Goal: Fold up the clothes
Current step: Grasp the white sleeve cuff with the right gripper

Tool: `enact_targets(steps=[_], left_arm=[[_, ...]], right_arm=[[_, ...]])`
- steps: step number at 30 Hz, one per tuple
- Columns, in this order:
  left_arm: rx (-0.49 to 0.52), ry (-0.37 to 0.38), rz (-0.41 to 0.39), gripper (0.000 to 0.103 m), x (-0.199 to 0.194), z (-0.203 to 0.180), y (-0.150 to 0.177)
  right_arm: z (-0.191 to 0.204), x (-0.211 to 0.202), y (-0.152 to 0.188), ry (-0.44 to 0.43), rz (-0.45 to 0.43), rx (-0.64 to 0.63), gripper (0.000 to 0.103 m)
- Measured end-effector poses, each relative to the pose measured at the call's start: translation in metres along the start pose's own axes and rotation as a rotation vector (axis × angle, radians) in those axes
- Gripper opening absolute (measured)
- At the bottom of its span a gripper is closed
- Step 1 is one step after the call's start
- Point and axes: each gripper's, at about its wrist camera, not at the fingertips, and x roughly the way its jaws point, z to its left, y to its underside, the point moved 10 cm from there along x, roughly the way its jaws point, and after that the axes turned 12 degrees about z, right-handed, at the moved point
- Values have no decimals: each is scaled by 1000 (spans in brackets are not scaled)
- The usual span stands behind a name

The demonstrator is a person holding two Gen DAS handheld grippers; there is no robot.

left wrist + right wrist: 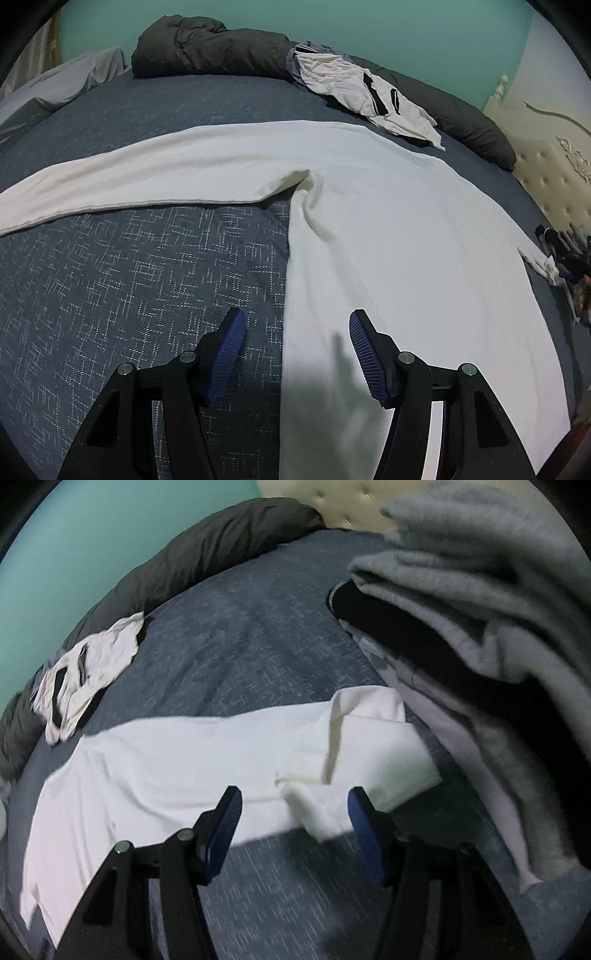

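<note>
Shirt (388,236), white, lies flat on the bed (129,277) mid-frame so you can fold it; your left claw (297,345) and right claw (293,821) hang open, empty, over its edges.

- The left gripper (297,354) is seen from its own wrist camera, pointed steeply downward at the bed.
- Its two black fingers are held apart, and the ribbed blue pads (231,354) face each other across a wide gap.
- Nothing is clamped between the left jaws; no contact of the pads with any surface can be seen.
- The right gripper (295,834) is also tilted downward, with its jaws held apart by about the same width.
- A blue pad (364,834) is mounted on each right finger; nothing is pressed between them.
- The right wrist view is blurred by motion.
- No hand or sleeve of the person is shown in either view.
</note>
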Motion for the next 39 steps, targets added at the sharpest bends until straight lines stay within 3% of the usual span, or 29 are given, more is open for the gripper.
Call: enact_targets(steps=[6, 8, 10, 11, 13, 14, 19, 26, 31, 39], left_arm=[[8, 7, 12, 63, 3, -2, 2], [13, 3, 17, 63, 6, -2, 2], [15, 2, 18, 63, 7, -3, 2], [13, 5, 20, 63, 8, -3, 3], [8, 13, 24, 63, 8, -3, 4], [8, 13, 24, 63, 8, -4, 4], [8, 24, 12, 63, 1, -6, 2], [20, 45, 6, 65, -9, -12, 3], [14, 86, 3, 65, -17, -17, 6], [21, 103, -32, 65, -39, -18, 7]], right_arm=[[-2, 16, -15, 29, -9, 4, 60], [-1, 21, -15, 36, -6, -9, 53], [-1, 25, -15, 44, 0, -24, 25], [0, 26, -15, 51, -5, -34, 22], [2, 23, -15, 58, -24, -52, 5], [3, 20, -15, 50, -34, -58, 4], [15, -6, -19, 34, -81, -109, 2], [52, -84, -36, -51, -169, -178, 2], [104, -151, -41, -147, -227, -252, 2], [227, -232, -6, -294, -256, -449, 2]])
